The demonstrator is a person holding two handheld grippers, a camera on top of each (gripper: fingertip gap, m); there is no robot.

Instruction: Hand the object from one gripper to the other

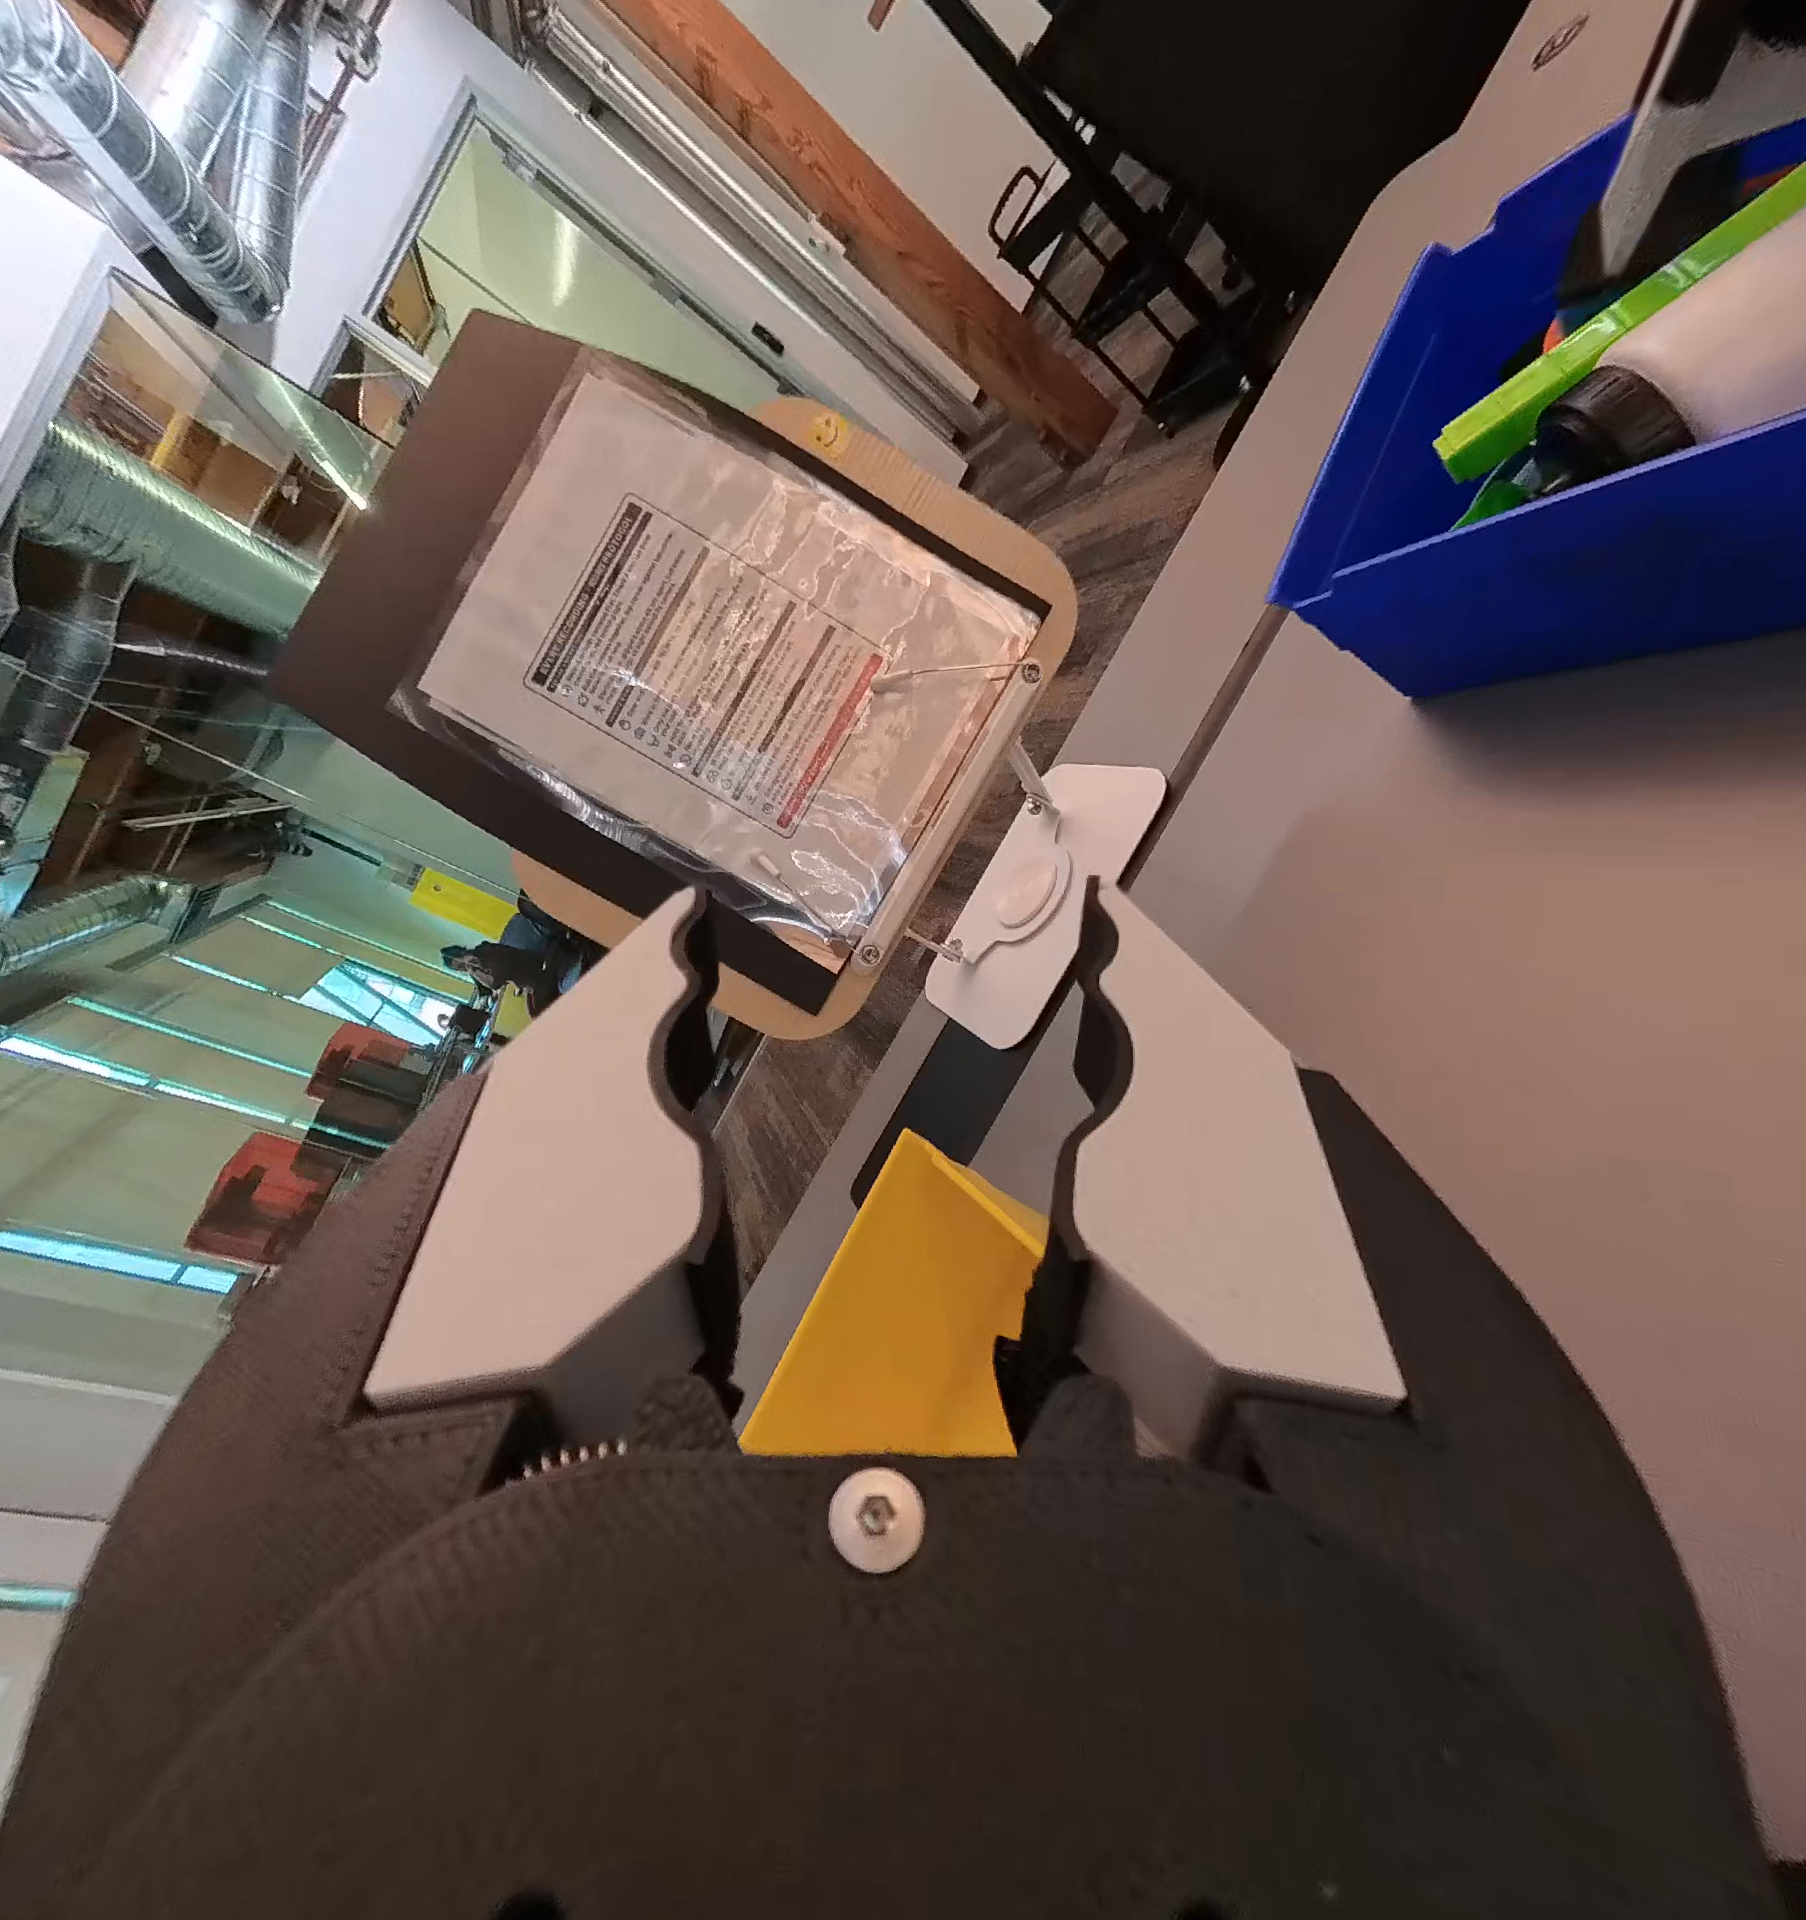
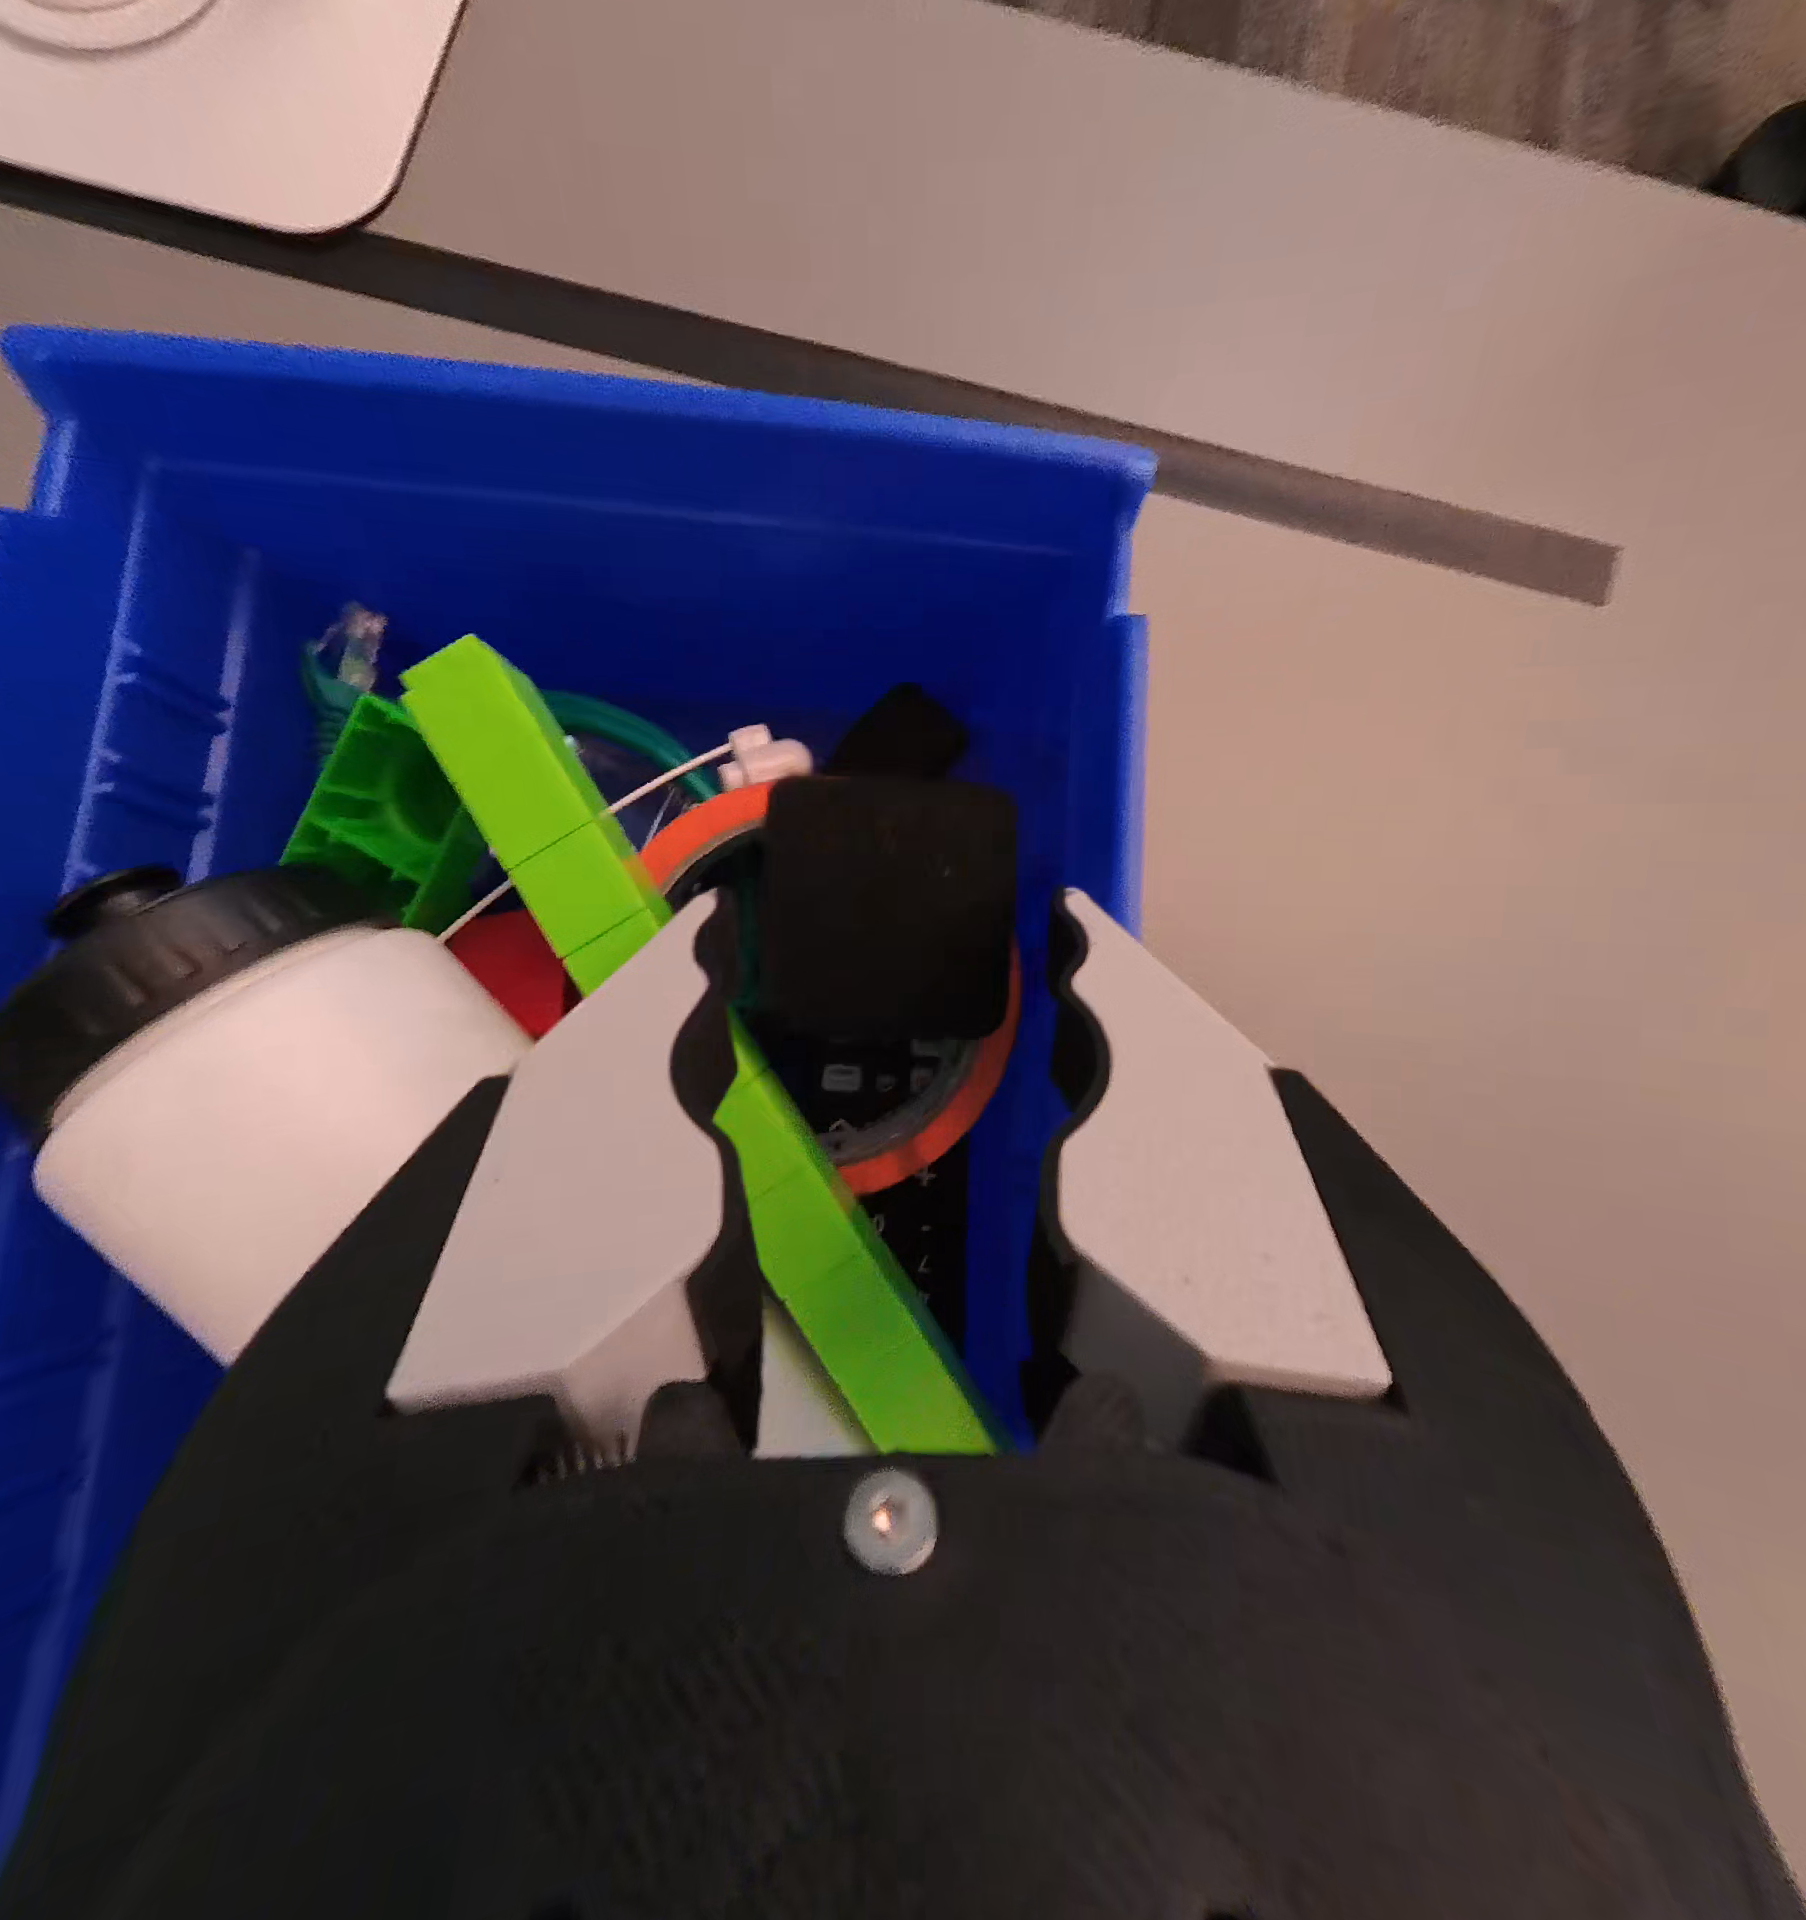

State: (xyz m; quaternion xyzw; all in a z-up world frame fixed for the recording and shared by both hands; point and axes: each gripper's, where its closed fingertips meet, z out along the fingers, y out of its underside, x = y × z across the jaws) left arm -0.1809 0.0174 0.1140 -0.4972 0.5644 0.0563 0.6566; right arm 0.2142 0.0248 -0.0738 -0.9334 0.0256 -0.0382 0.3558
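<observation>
Object: not yet picked, by my reading — the likeliest candidates lie in the blue bin [image 2: 608, 436], where a black block [image 2: 883, 914] rests on an orange tape roll [image 2: 972, 1127] just ahead of the right gripper's tips.
Bin contents: a long green bar [image 2: 525, 790] leans across the heap, a white bottle with a black cap [image 2: 255, 1101] lies at the left, and a thin white cable [image 2: 670, 790] loops at the far side — loose and jumbled, so anything lifted may drag a neighbour.
Right gripper [image 2: 883, 914]: jaws wide apart, holding nothing; it hangs over the bin pointing down, apparently placed to choose an item.
Left gripper [image 1: 894, 914]: jaws wide apart, empty; tilted well to the side, off the grey table [image 1: 1501, 1039] edge, seemingly waiting to receive.
Yellow piece [image 1: 899, 1309]: seen between the left jaws but behind them, not gripped.
Surroundings: a laminated sheet on a stand [image 1: 712, 665] stands far beyond the table.
</observation>
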